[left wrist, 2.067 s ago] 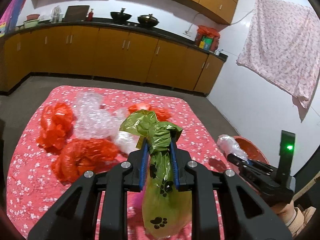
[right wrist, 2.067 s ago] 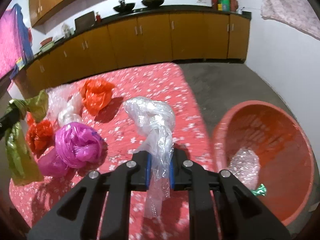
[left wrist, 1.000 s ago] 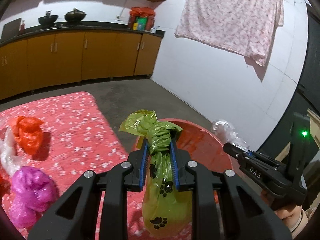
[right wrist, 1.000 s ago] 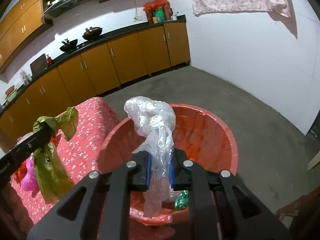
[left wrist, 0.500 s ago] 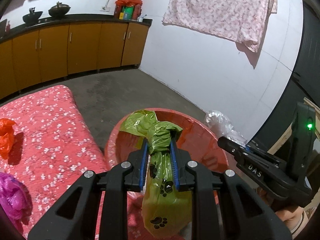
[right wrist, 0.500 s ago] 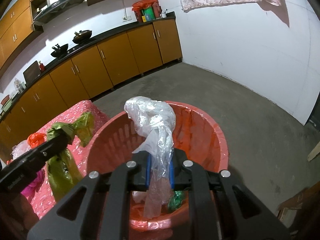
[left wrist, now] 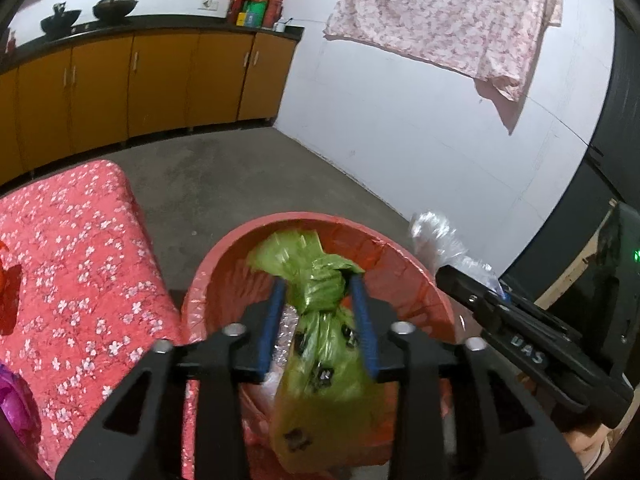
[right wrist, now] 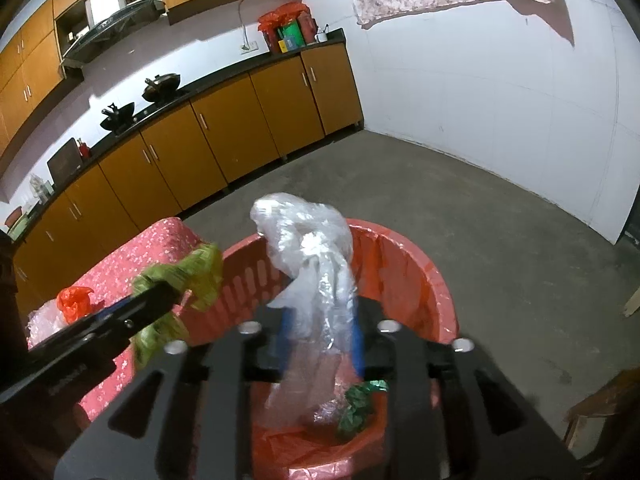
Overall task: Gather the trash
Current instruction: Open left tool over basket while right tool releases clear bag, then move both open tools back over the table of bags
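Item: green bag [left wrist: 320, 320] slipping between left gripper [left wrist: 320, 320] fingers, now spreading. Clear bag [right wrist: 316, 280], right gripper [right wrist: 320, 328], likewise. Both over red basket [left wrist: 400, 248]. Risk: plastic clinging, snagging rim.

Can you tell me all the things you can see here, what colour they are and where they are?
basket: one, red, on the floor beside the table
green bag: one, green with dark paw prints, between the left tool's opening jaws, over the basket
clear bag: one, see-through, between the right tool's opening jaws, over the basket
tablecloth: one, red with white flowers, on the table
orange bag: one, orange, on the table
cupboards: a row, brown, along the far wall
woks: two, black, on the counter
cloth: one, pink flowered, hanging on the white wall
left tool: one, black with blue pads
right tool: one, black with blue pads
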`<state>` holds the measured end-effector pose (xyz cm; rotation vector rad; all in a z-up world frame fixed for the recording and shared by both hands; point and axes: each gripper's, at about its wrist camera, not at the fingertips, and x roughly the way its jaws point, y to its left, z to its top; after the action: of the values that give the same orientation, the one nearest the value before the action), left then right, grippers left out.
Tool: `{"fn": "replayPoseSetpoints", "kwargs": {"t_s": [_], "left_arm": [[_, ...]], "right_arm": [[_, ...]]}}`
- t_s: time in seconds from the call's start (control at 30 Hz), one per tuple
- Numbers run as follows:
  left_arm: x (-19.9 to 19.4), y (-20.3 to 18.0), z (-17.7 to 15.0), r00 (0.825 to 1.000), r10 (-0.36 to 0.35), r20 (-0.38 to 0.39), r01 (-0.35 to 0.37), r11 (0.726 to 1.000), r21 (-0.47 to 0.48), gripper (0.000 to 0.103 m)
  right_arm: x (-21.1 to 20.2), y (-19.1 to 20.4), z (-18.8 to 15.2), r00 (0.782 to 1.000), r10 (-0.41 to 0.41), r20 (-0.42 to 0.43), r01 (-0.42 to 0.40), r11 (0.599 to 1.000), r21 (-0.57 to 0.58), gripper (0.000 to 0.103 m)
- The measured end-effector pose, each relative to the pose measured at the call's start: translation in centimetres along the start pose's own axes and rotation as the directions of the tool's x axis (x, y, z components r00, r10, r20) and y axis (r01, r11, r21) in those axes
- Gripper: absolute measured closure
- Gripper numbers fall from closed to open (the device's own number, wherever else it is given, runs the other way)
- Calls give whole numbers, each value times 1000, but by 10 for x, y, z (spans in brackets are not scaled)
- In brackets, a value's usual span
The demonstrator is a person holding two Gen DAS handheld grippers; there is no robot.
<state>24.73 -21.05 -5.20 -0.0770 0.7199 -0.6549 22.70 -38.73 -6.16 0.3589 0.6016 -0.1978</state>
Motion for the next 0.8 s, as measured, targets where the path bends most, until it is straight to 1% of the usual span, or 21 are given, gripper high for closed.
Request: {"fn": "replayPoseSetpoints", "kwargs": {"t_s": [0.07, 0.13, 0.17, 0.2, 0.23, 0.27, 0.3, 0.33, 0.4, 0.57, 0.67, 0.8], "left_arm": [[-1, 5, -2, 1000, 8, -3, -8, 1000, -15, 51], [-3, 10, -3, 1000, 19, -6, -19, 999, -32, 49], [-5, 12, -4, 1000, 25, -5, -25, 999, -39, 48], [-8, 16, -4, 999, 35, -1, -35, 998, -48, 44], [-13, 19, -5, 999, 47, 8, -46, 997, -56, 41], [-17, 19, -6, 998, 59, 18, -58, 997, -59, 34], [-23, 22, -7, 996, 81, 32, -79, 995, -63, 26], [-29, 25, -8, 994, 101, 45, -98, 993, -68, 22], [-40, 30, -10, 989, 131, 64, -126, 989, -78, 13], [-65, 41, -17, 974, 209, 89, -201, 975, -89, 6], [-83, 51, -21, 960, 261, 101, -251, 962, -105, 4], [-114, 69, -30, 935, 334, 119, -318, 938, -140, 3]], "right_arm": [[-2, -1, -2, 1000, 0, 3, 0, 1000, 0, 62], [-4, -2, -4, 1000, -3, 4, 3, 1000, 6, 58], [-5, -3, -4, 1000, -5, 6, 5, 1000, 10, 53], [-8, -4, -4, 1000, -12, 13, 11, 1000, 13, 49], [-10, -4, -3, 999, -22, 23, 22, 1000, 15, 38], [-14, -4, -4, 998, -41, 43, 40, 999, 20, 25], [-18, -5, -4, 996, -60, 61, 58, 998, 28, 19], [-22, -7, -5, 994, -78, 81, 75, 996, 41, 11], [-26, -9, -2, 989, -105, 106, 99, 993, 62, 7], [-31, -4, -2, 980, -155, 128, 147, 987, 71, 5], [-34, 6, -4, 982, -139, 128, 133, 990, 56, 4], [-40, 33, -7, 988, -94, 123, 96, 995, -7, 4]]}}
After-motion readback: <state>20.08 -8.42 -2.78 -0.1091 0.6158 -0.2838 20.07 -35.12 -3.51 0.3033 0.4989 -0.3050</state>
